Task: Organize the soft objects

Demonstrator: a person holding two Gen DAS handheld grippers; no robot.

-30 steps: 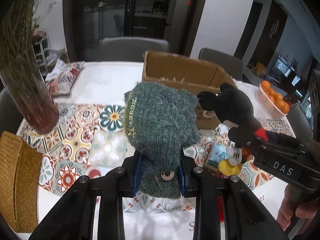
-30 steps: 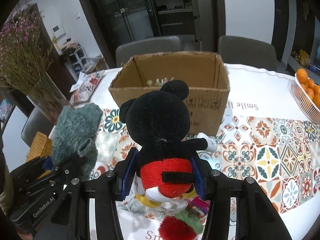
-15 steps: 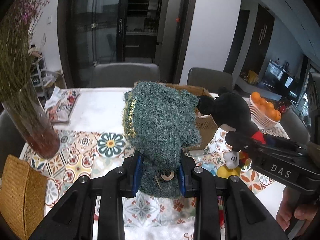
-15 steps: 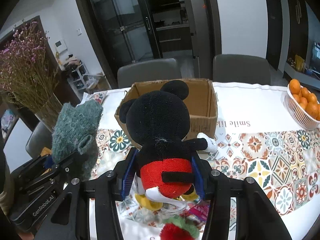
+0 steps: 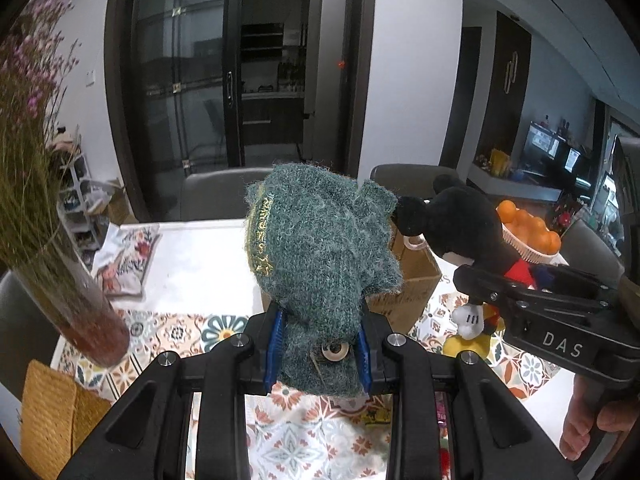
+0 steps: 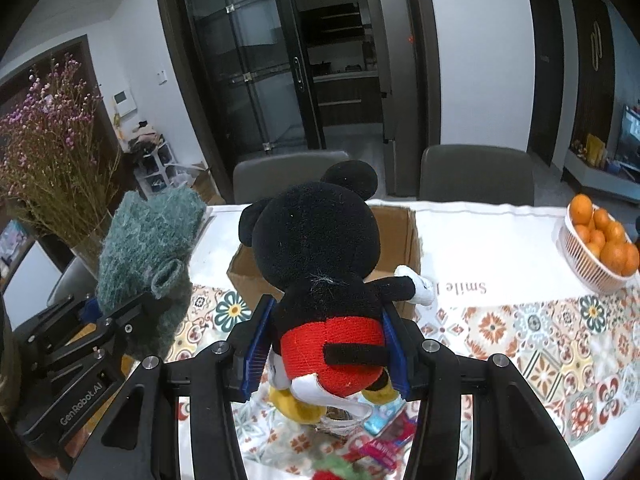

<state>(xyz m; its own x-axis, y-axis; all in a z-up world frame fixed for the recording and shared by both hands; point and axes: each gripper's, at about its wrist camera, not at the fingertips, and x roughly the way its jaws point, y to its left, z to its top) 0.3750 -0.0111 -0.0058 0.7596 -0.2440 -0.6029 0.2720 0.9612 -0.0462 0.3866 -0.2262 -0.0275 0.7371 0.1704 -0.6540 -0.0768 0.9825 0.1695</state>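
Green knit toy [image 5: 320,264] and mouse plush [image 6: 320,256] largely hide cardboard box [image 6: 404,240], seemingly open

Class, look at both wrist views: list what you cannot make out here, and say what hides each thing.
- Inside of the brown cardboard box: right wrist view, hidden by the black mouse plush toy; left wrist view, by the green knitted soft item.
- The plush toy's face: right wrist view, turned away.
- Red and green fuzzy object: right wrist view, cut off by the bottom edge, blurred.
- Gold lettering on the knit: left wrist view, too small.

Cardboard box [image 6: 404,240] sits on the table [image 6: 500,240], fruit basket [image 6: 592,264] to its right.
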